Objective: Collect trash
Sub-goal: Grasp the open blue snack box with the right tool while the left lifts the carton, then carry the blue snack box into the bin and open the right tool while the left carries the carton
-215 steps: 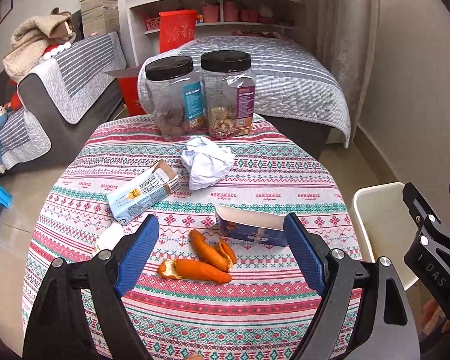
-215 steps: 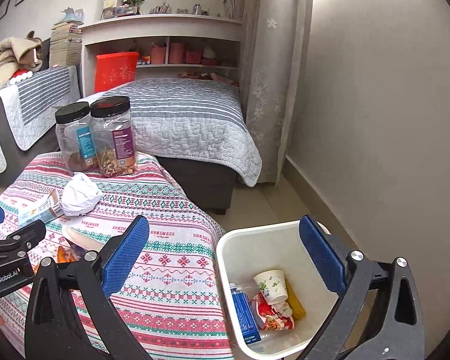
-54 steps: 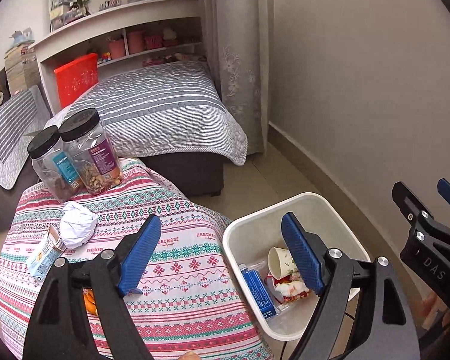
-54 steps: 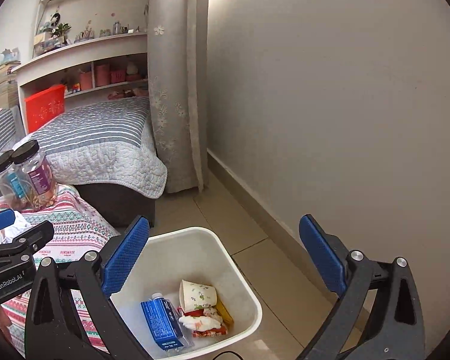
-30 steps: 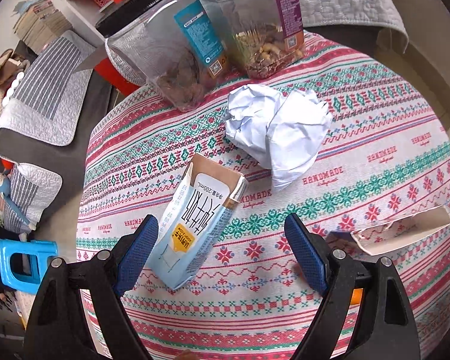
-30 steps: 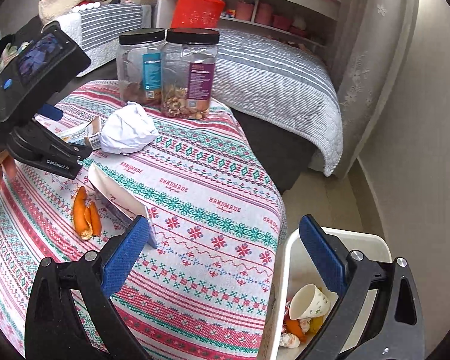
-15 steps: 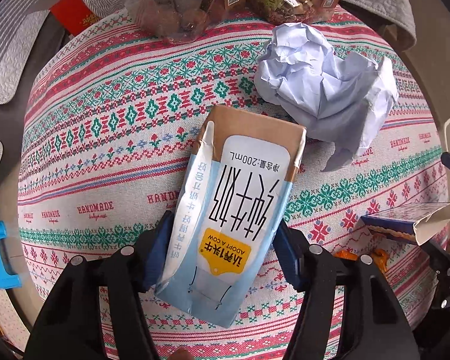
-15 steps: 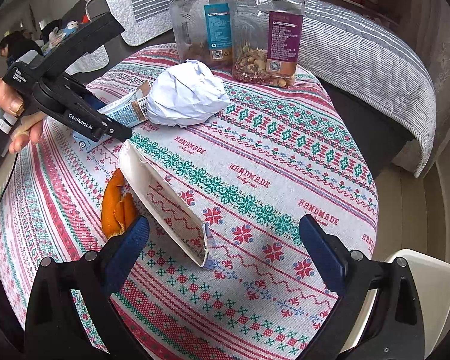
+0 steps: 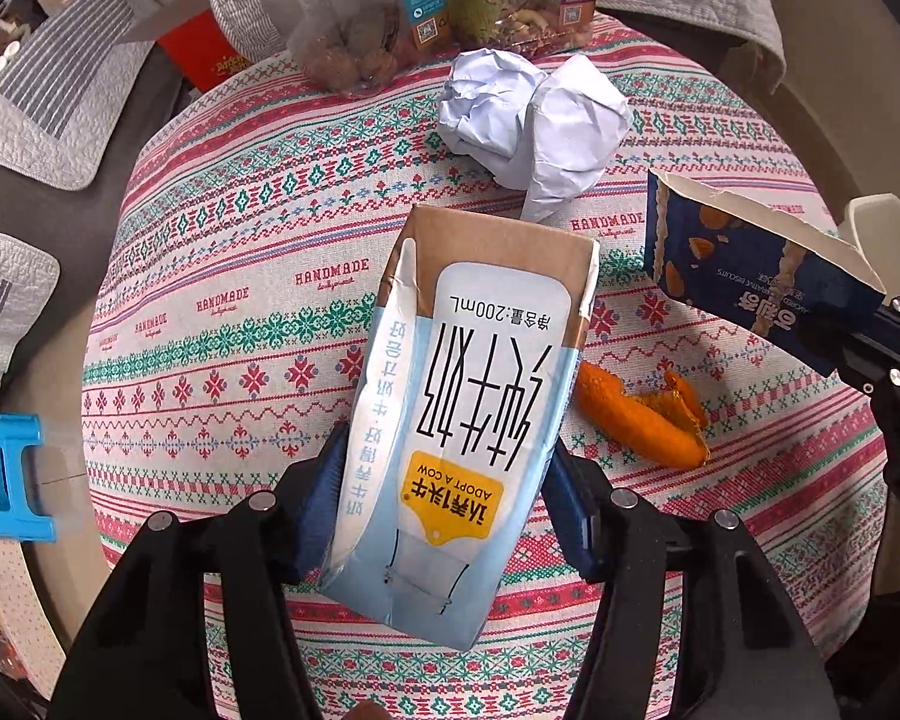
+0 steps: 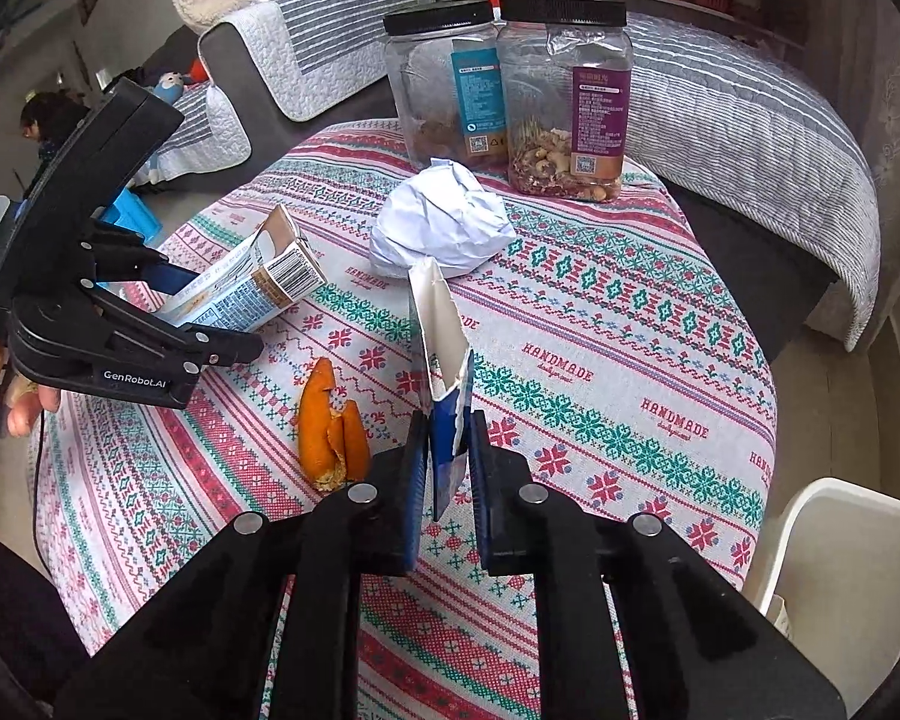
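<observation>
In the left wrist view, a milk carton [image 9: 462, 420] is being gripped at centre frame by the left gripper [image 9: 444, 516], its jaws pressed against the carton's sides. Crumpled paper [image 9: 534, 120] is lying above it on the patterned surface [image 9: 222, 276], orange peel [image 9: 636, 414] to its right.

In the right wrist view, a flattened blue biscuit box [image 10: 444, 378] is being pinched at centre frame between the narrow jaws of the right gripper [image 10: 447, 480]. A white bin [image 10: 840, 558] is showing at the lower right.
</observation>
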A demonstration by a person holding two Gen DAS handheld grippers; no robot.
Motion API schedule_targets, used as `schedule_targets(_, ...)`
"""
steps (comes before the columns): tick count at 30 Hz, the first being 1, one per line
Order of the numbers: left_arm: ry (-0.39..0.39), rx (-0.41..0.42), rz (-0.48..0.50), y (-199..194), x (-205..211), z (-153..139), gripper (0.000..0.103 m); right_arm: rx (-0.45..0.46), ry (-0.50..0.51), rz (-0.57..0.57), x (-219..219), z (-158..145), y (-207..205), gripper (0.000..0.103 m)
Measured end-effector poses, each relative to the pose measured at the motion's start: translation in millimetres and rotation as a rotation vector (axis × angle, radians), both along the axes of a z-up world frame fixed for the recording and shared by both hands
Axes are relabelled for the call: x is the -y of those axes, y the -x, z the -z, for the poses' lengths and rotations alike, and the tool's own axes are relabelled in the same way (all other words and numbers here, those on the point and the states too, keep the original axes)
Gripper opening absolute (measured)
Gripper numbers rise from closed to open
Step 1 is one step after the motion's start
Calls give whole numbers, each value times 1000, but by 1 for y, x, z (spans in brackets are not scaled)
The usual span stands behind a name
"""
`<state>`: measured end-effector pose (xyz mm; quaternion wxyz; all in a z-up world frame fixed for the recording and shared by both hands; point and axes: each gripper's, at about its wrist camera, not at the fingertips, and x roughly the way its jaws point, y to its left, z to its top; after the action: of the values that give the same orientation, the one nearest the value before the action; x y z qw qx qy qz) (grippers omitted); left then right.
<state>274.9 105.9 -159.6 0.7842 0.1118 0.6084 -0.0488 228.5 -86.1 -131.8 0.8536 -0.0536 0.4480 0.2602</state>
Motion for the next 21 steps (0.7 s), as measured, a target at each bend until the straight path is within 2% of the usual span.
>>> schedule_targets(1,7,17,-19,15,-2,-6,59,10,-4,8,2,-5,5,12)
schedule_targets(8,108,128,-137,53,12,-47,59,92,-53,95,26,-43,30,12)
schedule_targets(13,216,218,-213,79,27,-69,59,152,-81,176,49,-67,47,12)
schedule_targets(21,248,419,-206,101,65,-106,59,253,-68,308,93,-90,84,12)
